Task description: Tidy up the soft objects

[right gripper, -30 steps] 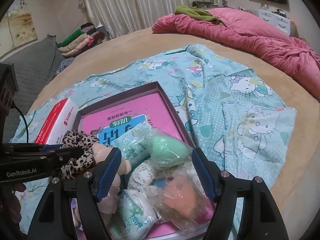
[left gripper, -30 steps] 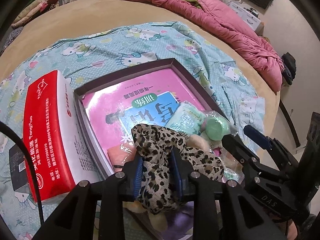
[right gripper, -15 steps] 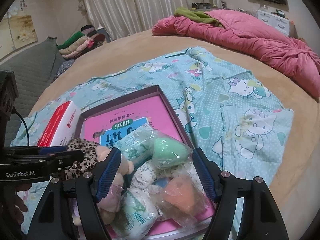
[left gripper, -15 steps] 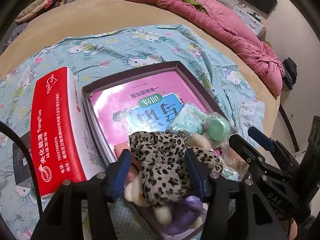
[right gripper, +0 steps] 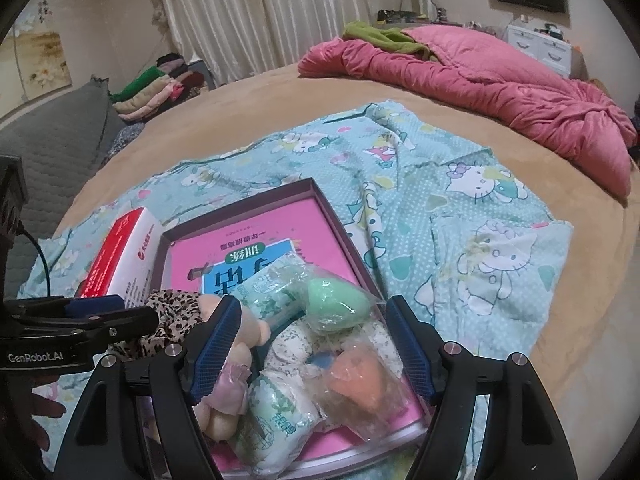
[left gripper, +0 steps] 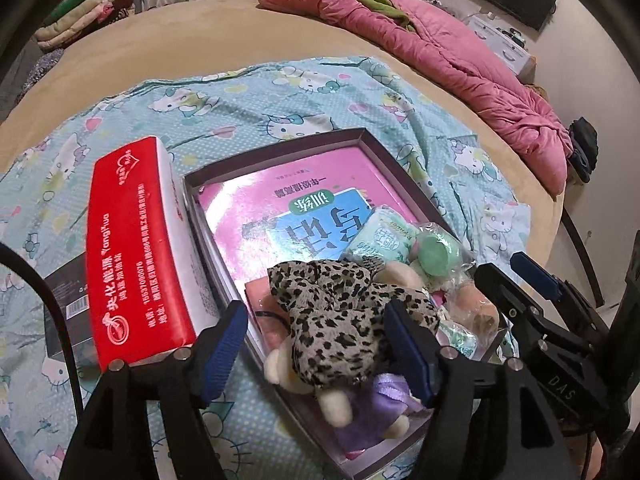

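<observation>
the left gripper hangs over the near end of a shallow purple box on the bed — its jaws have just been opening and now stand spread, with the leopard-print scrunchie lying loose between the blue pads, neither pad pressing on it. the scrunchie rests on top of a small plush doll with cream limbs and a lilac dress, at the near end of the box. further in, on a pink book that lines the bottom, sit bagged soft things: a pale green tissue pack, a green sponge and an orange sponge.

the right gripper is spread too, hovering above those bagged items and holding nothing. a red and white tissue box stands just beside the purple box on its left, on the cat-print sheet. a pink quilt is bunched at the far side of the bed.
</observation>
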Motion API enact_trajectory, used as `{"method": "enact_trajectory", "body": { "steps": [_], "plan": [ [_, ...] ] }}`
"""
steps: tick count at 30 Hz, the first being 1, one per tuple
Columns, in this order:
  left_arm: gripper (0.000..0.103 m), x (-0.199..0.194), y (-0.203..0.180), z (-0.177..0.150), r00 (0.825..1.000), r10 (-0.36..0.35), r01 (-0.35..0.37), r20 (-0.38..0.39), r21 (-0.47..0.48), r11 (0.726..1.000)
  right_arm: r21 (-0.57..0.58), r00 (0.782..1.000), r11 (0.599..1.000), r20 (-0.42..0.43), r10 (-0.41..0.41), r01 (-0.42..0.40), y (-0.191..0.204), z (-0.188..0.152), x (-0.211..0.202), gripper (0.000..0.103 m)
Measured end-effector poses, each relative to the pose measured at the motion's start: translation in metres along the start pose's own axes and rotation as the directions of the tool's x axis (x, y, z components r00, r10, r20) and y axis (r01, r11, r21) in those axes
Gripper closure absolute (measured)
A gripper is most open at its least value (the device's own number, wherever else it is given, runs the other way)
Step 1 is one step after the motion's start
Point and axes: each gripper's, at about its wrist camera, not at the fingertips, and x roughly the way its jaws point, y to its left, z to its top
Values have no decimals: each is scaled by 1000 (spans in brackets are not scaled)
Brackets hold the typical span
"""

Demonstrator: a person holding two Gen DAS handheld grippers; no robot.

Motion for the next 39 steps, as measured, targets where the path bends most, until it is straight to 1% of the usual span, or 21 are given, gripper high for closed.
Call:
{"method": "enact_trajectory", "body": {
  "steps": [5,8,9,12,14,17,21,24,26,28,30,35,39],
  "plan": [
    [32,-6,0,-2,1000,8,-8,8,-4,1000,-9,1000,1000,-3,-12,12,7,-2,-4,27],
    [31,-13,0,-5,1000,15,-15,17,-5,1000,-22,999,999,15,-34,35,12,-3,-10,27],
    [31,-15,0,-7,1000,15,-15,20,-4,1000,-20,999,999,20,-47,48,14,-2,-13,27],
    [30,-23,-1,-11,999,26,-26,35,0,1000,-2,998,999,26,-54,54,14,-2,-19,27],
    [24,-28,-1,-13,998,38,-38,42,4,999,-3,998,998,30,-56,56,16,-1,-24,27],
    [22,-37,-1,-17,997,46,-46,55,4,999,-44,994,994,64,-93,96,23,1,-36,27],
    [22,-48,2,-22,996,62,-62,71,-4,998,-50,993,996,95,-74,79,29,3,-52,26],
    [22,-57,4,-26,993,78,-77,85,-13,997,-46,993,997,98,-63,67,35,2,-62,26],
    [21,-62,5,-30,992,86,-85,94,-16,996,-45,995,998,90,-50,54,39,0,-66,26],
    [19,-67,8,-34,990,101,-100,103,-20,995,-59,995,997,89,-54,59,44,-2,-70,26],
    [18,-71,9,-38,988,113,-111,109,-23,994,-73,995,995,88,-55,62,49,-6,-73,22],
    [18,-81,15,-54,983,132,-128,125,-39,991,-94,997,995,72,-32,39,58,-17,-77,21],
    [18,-85,19,-70,981,148,-143,122,-50,988,-113,998,993,61,-23,29,64,-29,-81,21]
  ]
}}
